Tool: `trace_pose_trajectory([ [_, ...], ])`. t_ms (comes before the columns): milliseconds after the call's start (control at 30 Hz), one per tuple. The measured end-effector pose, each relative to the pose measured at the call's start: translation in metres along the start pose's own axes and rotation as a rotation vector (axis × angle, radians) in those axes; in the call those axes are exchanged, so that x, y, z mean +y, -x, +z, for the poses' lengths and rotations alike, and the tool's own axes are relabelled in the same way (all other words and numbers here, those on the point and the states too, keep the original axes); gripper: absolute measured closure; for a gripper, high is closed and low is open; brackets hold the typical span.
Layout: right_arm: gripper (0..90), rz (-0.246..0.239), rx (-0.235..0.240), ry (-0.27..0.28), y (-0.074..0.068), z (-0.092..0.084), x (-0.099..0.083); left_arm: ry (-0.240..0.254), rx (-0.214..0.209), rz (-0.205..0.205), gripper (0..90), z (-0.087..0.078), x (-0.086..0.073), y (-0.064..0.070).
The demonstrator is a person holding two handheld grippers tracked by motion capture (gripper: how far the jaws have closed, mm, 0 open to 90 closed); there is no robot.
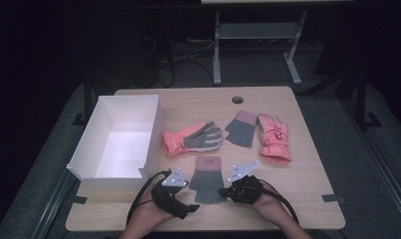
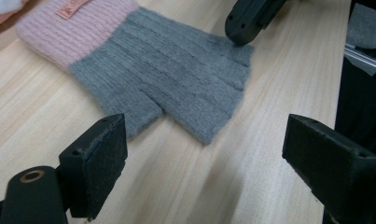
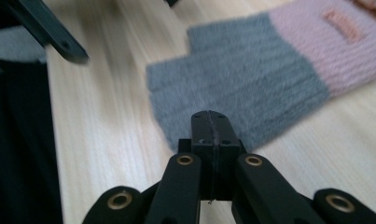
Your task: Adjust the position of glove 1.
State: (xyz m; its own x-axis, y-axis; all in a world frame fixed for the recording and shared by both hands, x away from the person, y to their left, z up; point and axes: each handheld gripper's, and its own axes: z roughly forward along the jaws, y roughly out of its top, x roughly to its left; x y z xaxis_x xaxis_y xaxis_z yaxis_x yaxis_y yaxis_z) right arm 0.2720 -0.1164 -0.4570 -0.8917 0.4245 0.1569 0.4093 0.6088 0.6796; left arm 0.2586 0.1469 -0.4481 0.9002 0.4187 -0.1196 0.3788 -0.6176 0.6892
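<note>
Where cables trail on dark floor, wooden table (image 1: 307,189), white box (image 1: 153,124), knit glove (image 1: 208,177)

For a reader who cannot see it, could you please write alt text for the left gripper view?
A grey knitted glove with a pink cuff lies flat on a wooden table, beyond the left gripper, whose jaws stand wide open. The right gripper, shut, touches the glove's far corner.

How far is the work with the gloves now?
Nothing looks packed yet: the white open box holds no glove. In hand is the nearest grey-and-pink knitted glove; the shut right gripper is at its edge, and the left gripper is open beside it. All four gloves remain on the wooden table.
</note>
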Motion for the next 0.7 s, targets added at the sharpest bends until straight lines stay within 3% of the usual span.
trace_pose_trajectory([
  [233,90.0,0.001,-0.001,-0.038,0.001,0.003,-0.003,-0.017,-0.015,-0.021,15.2,0.003,-0.002,-0.002],
  [267,90.0,-0.007,-0.019,-0.043,0.003,0.001,-0.004,0.000,-0.019,-0.025,19.0,0.002,-0.002,-0.003],
  [400,90.0,-0.006,-0.040,-0.048,0.009,-0.005,-0.009,0.016,-0.021,-0.020,19.9,0.000,-0.002,-0.003],
  [700,90.0,0.051,-0.102,-0.058,0.026,-0.023,-0.021,0.014,-0.016,-0.007,19.2,0.001,-0.002,-0.002],
])
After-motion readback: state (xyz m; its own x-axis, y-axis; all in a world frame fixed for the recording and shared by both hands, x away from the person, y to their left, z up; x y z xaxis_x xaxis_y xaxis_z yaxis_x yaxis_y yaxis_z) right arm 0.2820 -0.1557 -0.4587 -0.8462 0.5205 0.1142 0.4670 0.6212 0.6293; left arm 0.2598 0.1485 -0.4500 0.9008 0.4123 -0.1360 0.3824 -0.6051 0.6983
